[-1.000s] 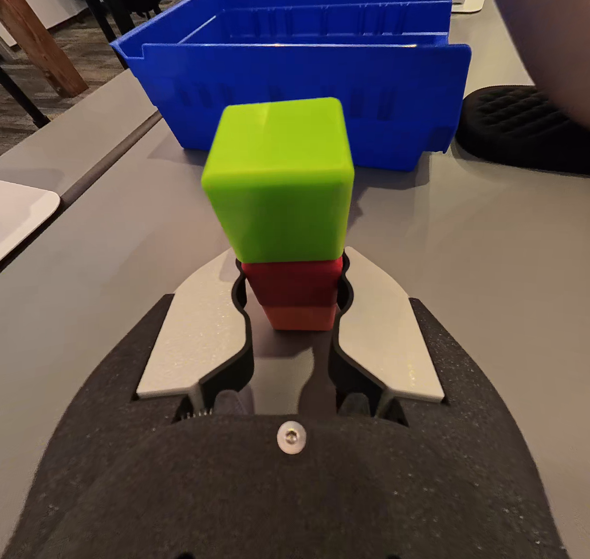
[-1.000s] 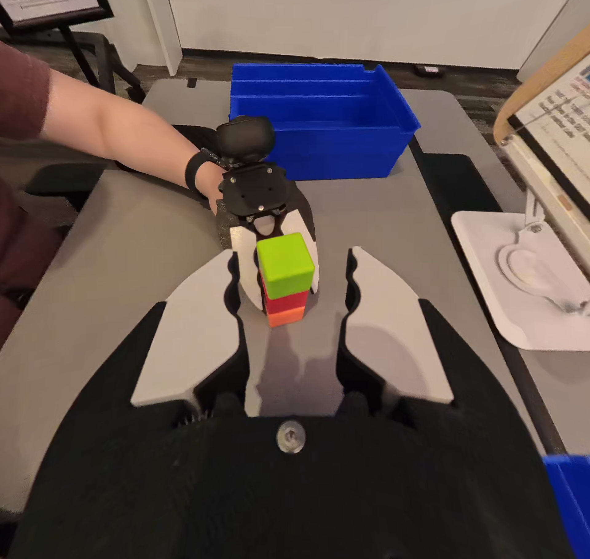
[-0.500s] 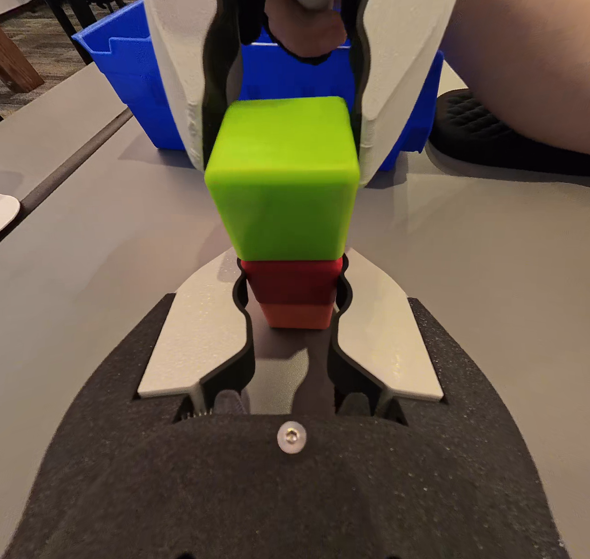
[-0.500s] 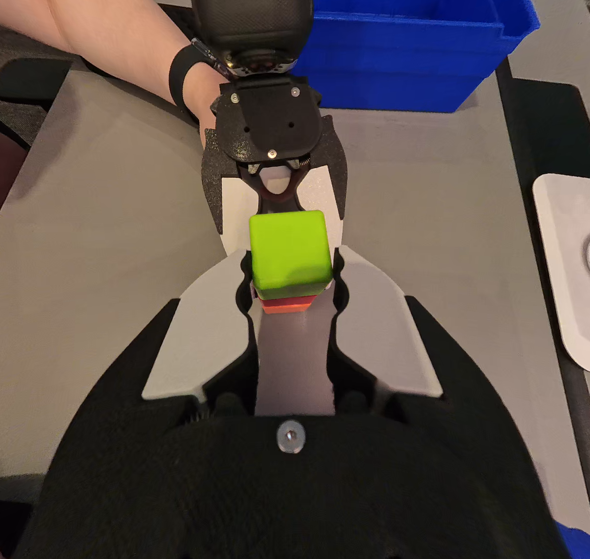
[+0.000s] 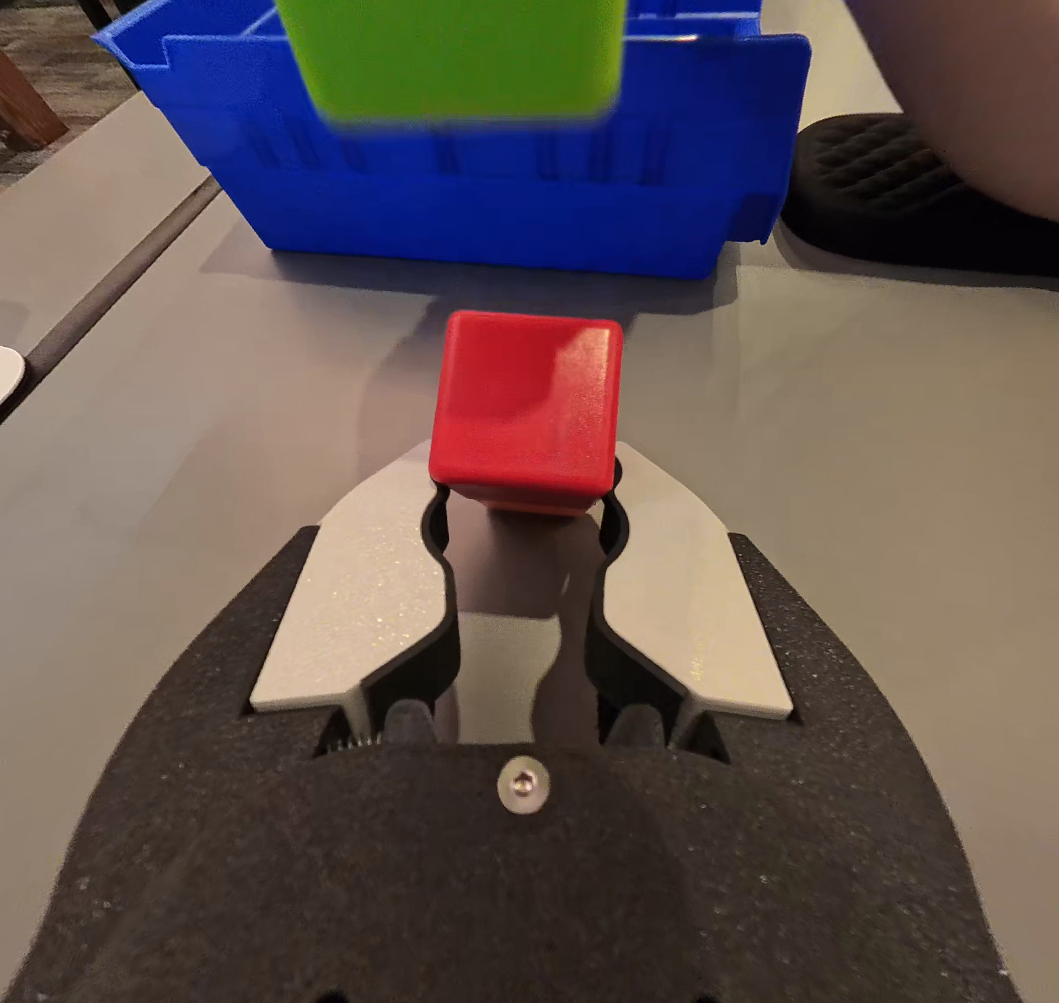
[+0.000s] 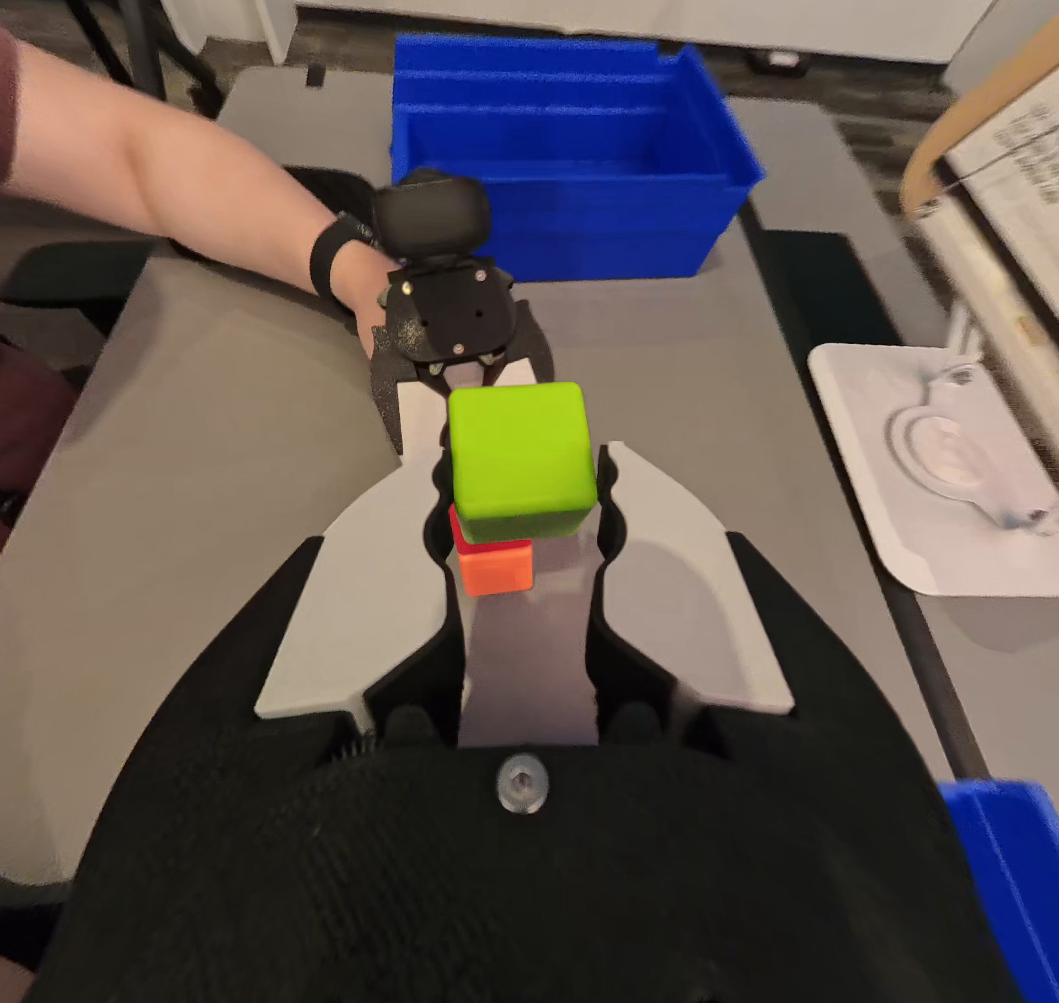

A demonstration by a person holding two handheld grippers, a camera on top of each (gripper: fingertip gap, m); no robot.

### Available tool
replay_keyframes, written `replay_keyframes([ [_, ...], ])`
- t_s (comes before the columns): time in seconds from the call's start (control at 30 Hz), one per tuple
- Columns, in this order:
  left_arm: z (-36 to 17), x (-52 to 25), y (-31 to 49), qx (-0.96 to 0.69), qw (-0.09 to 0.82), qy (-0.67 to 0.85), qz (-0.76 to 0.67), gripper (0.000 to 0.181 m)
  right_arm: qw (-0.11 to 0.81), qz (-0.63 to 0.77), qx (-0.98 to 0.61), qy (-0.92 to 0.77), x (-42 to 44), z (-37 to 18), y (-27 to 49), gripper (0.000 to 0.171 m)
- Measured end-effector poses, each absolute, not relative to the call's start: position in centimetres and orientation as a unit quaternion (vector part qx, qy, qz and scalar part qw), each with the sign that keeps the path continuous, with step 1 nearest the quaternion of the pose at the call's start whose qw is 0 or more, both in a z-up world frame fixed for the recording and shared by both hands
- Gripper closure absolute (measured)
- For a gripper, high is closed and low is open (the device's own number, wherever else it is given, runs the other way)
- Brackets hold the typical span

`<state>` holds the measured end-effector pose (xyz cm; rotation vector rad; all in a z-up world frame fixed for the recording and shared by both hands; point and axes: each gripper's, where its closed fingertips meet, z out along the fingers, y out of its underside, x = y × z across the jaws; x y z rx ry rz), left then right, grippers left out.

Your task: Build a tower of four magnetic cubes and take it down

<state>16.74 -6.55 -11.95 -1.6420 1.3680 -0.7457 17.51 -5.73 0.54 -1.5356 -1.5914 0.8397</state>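
- The right gripper [image 6: 521,494] has its fingers clamped on the green cube [image 6: 518,451], lifted clear above the red cube [image 5: 524,408].
- The left gripper [image 5: 524,488] has its fingers clamped on the red cube, which sits on the orange cube [image 6: 495,571].
- The stack stands mid-bench [image 5: 831,402], before the blue bin [image 5: 487,196].

From my seat, the lifted cube [image 6: 518,448] sits between the fingers of my right gripper [image 6: 521,459], above and apart from the stack; the upper cube [image 5: 524,402] rests on the lower cube [image 6: 495,571], which stands on the table [image 5: 172,402]; my left gripper [image 5: 524,459] clasps the upper cube, facing the right one; the bin [image 5: 516,201] lies behind the stack; the tray [image 6: 894,517] lies to the right.
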Motion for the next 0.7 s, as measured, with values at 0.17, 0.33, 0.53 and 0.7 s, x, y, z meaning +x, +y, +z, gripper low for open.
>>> replay_keyframes([
  [0.17, -11.9, 16.8, -6.5, -0.656, 0.428, 0.546, -0.295, 0.131, 0.480, 0.259, -0.662, -0.514, 24.2, 3.7, -0.7, 0.122],
  [0.33, -11.5, 16.8, -6.1, -0.657, 0.440, 0.535, -0.297, 0.132, 0.489, 0.188, -0.800, -0.292, 33.9, -0.5, 7.3, 0.122],
  [0.53, -10.7, 16.6, -5.9, -0.658, 0.448, 0.520, -0.311, 0.132, 0.401, 0.189, -0.875, -0.194, 36.1, -8.1, 9.8, 0.122],
  [0.7, -10.8, 16.2, -5.8, -0.664, 0.438, 0.515, -0.320, 0.132, 0.362, 0.155, -0.892, -0.222, 35.2, -11.6, 10.1, 0.122],
])
